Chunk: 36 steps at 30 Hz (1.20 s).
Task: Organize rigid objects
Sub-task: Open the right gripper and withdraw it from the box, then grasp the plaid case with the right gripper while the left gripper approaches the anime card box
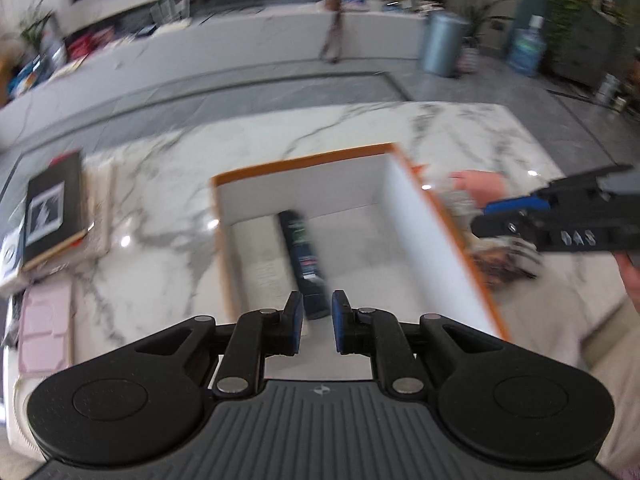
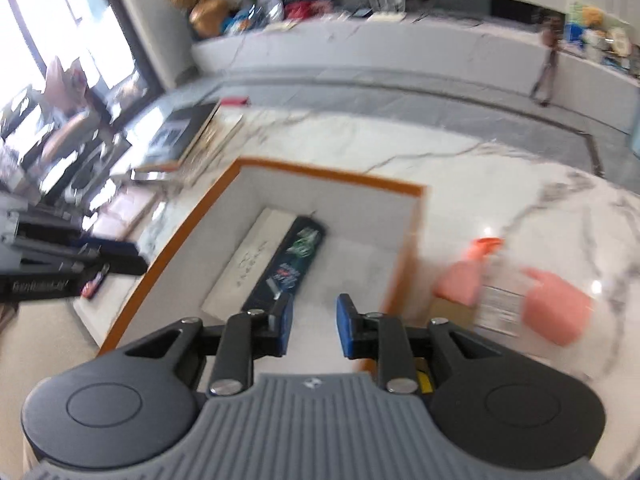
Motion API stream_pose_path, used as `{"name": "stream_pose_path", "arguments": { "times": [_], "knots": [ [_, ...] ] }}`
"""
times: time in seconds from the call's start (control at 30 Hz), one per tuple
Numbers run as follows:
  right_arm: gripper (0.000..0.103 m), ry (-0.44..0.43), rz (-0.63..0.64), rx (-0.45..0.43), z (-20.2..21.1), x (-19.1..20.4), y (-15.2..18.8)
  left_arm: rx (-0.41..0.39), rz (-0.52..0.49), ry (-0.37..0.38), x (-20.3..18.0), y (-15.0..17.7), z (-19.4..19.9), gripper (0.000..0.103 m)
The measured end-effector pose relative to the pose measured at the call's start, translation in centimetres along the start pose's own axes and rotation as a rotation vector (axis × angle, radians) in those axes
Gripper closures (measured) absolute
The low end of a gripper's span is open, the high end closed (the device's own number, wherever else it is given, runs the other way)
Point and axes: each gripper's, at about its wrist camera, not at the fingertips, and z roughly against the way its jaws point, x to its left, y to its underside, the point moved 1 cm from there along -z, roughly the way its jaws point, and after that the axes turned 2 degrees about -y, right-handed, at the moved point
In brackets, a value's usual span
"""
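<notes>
Marble-veined white tabletop (image 2: pixel 500 168) carries 1 orange-rimmed white box (image 1: pixel 304 162), and 2 things lie flat inside it: 1 dark tube-shaped pack (image 1: pixel 305 256) and 1 pale flat box (image 2: pixel 250 258) touching it. 2 grippers show, left gripper (image 1: pixel 317 322) and right gripper (image 2: pixel 314 326), both with jaws spread and holding nothing, the dark pack just ahead of each. Right of the right jaws, outside the box wall, sits 1 blurred pink-and-clear item (image 2: pixel 516 292); 1 stack of books (image 1: pixel 56 212) lies far left of the left jaws.

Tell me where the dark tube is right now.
The dark tube lies flat on the floor of the orange-rimmed box, beside a white slab on its left in the right wrist view. Both grippers are above the box.
</notes>
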Motion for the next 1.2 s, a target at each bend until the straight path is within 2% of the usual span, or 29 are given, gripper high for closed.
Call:
{"name": "stream_pose_path", "arguments": {
  "times": [0.17,0.27,0.4,0.53,0.63,0.7,0.77,0.8,0.9,1.0,1.1,1.2],
  "knots": [
    [0.078,0.074,-0.047,-0.009,4.9,-2.6,1.9,-0.065,-0.096,0.096,-5.0,0.1,1.7,0.087],
    [0.078,0.105,-0.071,-0.010,7.3,-3.8,3.1,-0.078,-0.143,0.128,-7.8,0.0,2.0,0.087],
    [0.078,0.155,-0.107,0.007,10.0,-5.1,3.9,-0.069,-0.178,0.135,-10.4,0.3,2.1,0.087],
    [0.077,0.188,-0.131,0.051,12.3,-5.7,3.7,-0.057,-0.233,0.108,-12.6,0.3,2.4,0.087],
    [0.069,0.224,-0.171,0.111,13.4,-6.0,2.9,-0.076,-0.298,0.072,-14.3,0.2,2.5,0.084],
    [0.065,0.235,-0.187,0.118,13.7,-6.2,2.7,-0.100,-0.341,0.068,-15.8,0.1,2.0,0.081],
    [0.058,0.263,-0.211,0.125,13.4,-6.6,2.9,-0.118,-0.388,0.055,-17.3,0.3,1.6,0.078],
    [0.058,0.268,-0.233,0.121,13.2,-6.9,3.2,-0.127,-0.420,0.047,-18.1,0.4,1.3,0.076],
    [0.052,0.242,-0.320,0.094,11.9,-8.3,4.2,-0.146,-0.502,0.036,-20.1,0.7,0.2,0.067],
    [0.052,0.215,-0.416,0.074,9.7,-10.5,5.8,-0.153,-0.599,0.056,-21.4,0.9,-1.3,0.066],
    [0.052,0.199,-0.527,0.048,7.0,-13.6,8.0,-0.144,-0.613,0.091,-21.3,0.4,-3.9,0.065],
    [0.052,0.195,-0.657,0.042,4.9,-16.8,9.7,-0.121,-0.579,0.103,-20.9,-0.8,-6.8,0.065]
  ]
}}
